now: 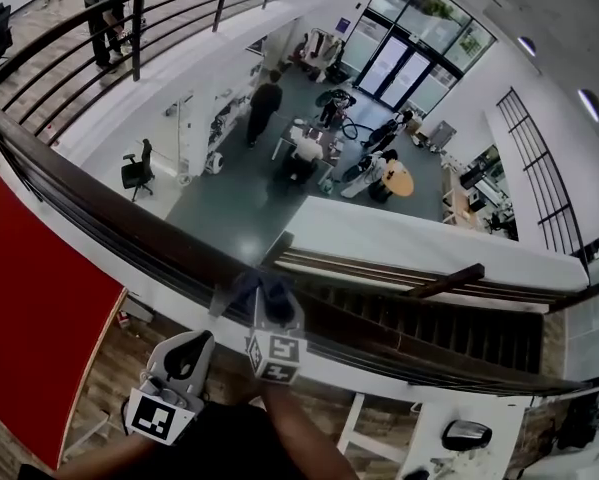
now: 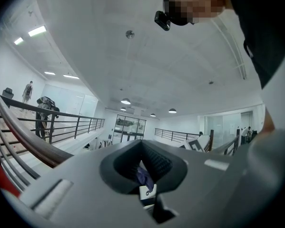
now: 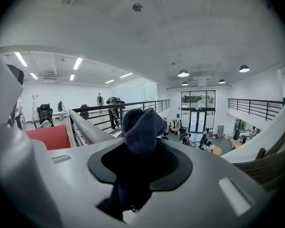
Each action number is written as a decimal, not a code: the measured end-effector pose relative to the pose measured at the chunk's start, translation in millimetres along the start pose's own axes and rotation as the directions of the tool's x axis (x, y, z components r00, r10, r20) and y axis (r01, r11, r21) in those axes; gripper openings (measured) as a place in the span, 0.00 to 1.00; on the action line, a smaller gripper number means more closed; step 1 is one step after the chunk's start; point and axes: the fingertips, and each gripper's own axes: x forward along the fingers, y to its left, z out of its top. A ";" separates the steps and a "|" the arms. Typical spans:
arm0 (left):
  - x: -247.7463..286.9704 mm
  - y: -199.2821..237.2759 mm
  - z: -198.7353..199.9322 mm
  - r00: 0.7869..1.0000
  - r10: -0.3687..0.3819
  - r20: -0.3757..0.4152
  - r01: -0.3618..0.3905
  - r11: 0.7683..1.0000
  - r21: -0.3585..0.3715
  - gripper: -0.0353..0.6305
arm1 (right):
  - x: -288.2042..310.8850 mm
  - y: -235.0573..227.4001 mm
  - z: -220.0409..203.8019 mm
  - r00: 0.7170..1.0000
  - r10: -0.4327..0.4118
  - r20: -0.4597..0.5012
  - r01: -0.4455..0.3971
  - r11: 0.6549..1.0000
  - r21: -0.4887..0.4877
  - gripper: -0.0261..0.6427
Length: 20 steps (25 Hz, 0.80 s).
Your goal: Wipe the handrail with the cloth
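- Handrail (image 1: 129, 230): dark, curved, with thin bars beneath; runs from far left to near right along a balcony edge above an open lower floor (image 1: 229, 203).
- Cloth (image 1: 262, 290): dark blue and bunched. In the head view it lies over the top of the handrail, near the middle of its run. In the right gripper view the cloth (image 3: 142, 129) rises as a rounded wad above the jaws, with the handrail (image 3: 85, 127) stretching off to the left behind it.
- Right gripper (image 1: 272, 308): jaws clenched on the cloth, marker cube facing up, held over the rail.
- Left gripper (image 1: 182, 360): near and left of the right one, short of the rail, touching neither rail nor cloth. Its own view tilts up at the ceiling, with the handrail (image 2: 28, 144) at the left. The jaws of the left gripper (image 2: 143, 151) meet, pads together. A small bluish scrap with a white tag shows low in the gap; cannot tell what it is.
- Red panel (image 1: 39, 308): near left, below the rail.
- Glass doors (image 1: 404, 63): far end of the lower floor.
- People (image 1: 109, 8): standing on the far walkway, upper left.
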 end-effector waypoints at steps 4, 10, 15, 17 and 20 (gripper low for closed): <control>-1.4 -8.6 -0.9 1.000 -0.027 -0.006 0.027 1.000 0.015 0.05 | -3.0 -9.5 -3.4 1.000 -0.018 -0.022 0.018 1.000 -0.012 0.23; -0.1 -8.3 -2.8 0.999 -0.043 -0.009 0.043 0.999 0.002 0.05 | -3.0 -18.7 -8.5 0.999 -0.045 -0.027 0.045 0.999 -0.013 0.23; 5.4 -12.2 2.3 0.999 -0.052 -0.005 0.052 0.999 0.003 0.05 | -6.7 -28.8 -6.7 0.998 -0.060 -0.028 0.060 0.998 -0.008 0.23; 6.0 -16.9 1.9 0.998 -0.056 -0.004 0.056 0.998 0.004 0.05 | -12.1 -35.0 -8.4 0.997 -0.067 -0.027 0.067 0.998 -0.004 0.23; 6.2 -24.3 -2.2 0.998 -0.061 -0.007 0.061 0.998 -0.002 0.05 | -19.9 -44.0 -12.6 0.997 -0.076 -0.026 0.076 0.997 -0.001 0.23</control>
